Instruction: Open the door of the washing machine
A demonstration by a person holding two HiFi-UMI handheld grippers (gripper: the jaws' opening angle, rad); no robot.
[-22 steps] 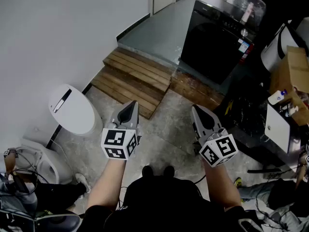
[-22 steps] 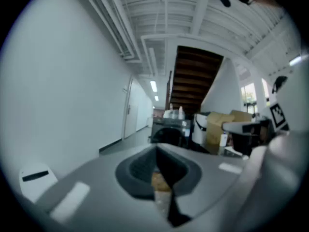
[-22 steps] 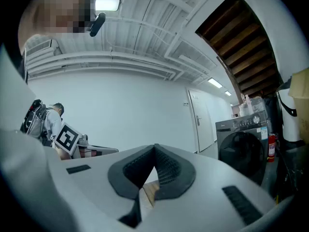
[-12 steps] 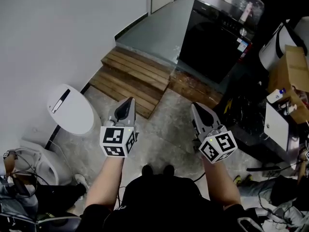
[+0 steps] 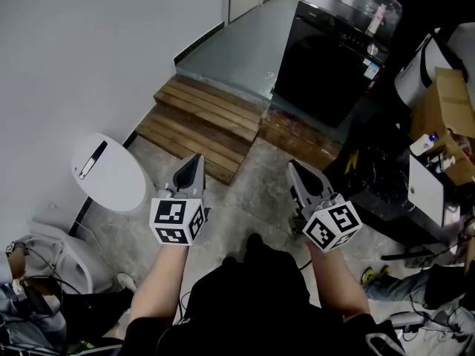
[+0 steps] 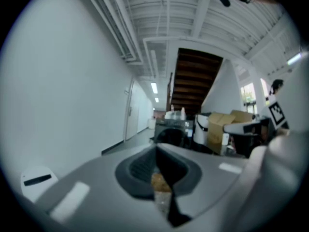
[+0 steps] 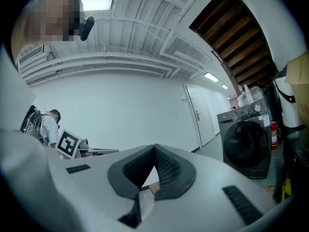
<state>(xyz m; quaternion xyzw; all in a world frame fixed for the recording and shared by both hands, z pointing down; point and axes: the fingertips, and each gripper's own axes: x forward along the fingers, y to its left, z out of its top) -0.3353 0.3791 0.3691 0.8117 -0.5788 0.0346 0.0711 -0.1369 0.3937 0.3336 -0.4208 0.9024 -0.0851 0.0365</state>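
Observation:
The black front-loading washing machine (image 5: 330, 58) stands at the far end of the floor, upper right in the head view, with its round door (image 7: 248, 140) closed. Both grippers are held out level in front of the person, well short of the machine. My left gripper (image 5: 191, 166) is shut with nothing between its jaws, and past its tips (image 6: 157, 149) the washing machine (image 6: 169, 134) shows small and distant. My right gripper (image 5: 297, 172) is also shut and empty, and its tips (image 7: 154, 149) meet to the left of the machine.
Wooden steps (image 5: 204, 121) rise to a grey floor between me and the machine. A white toilet-like unit (image 5: 111, 173) stands against the left wall. Cardboard boxes (image 5: 449, 106), a white box (image 5: 427, 195) and cables crowd the right side. Another person sits at lower left (image 5: 22, 302).
The person's feet have shifted beneath the body and the view has crept slightly forward. Both grippers stay shut and side by side, a little lower in the head view.

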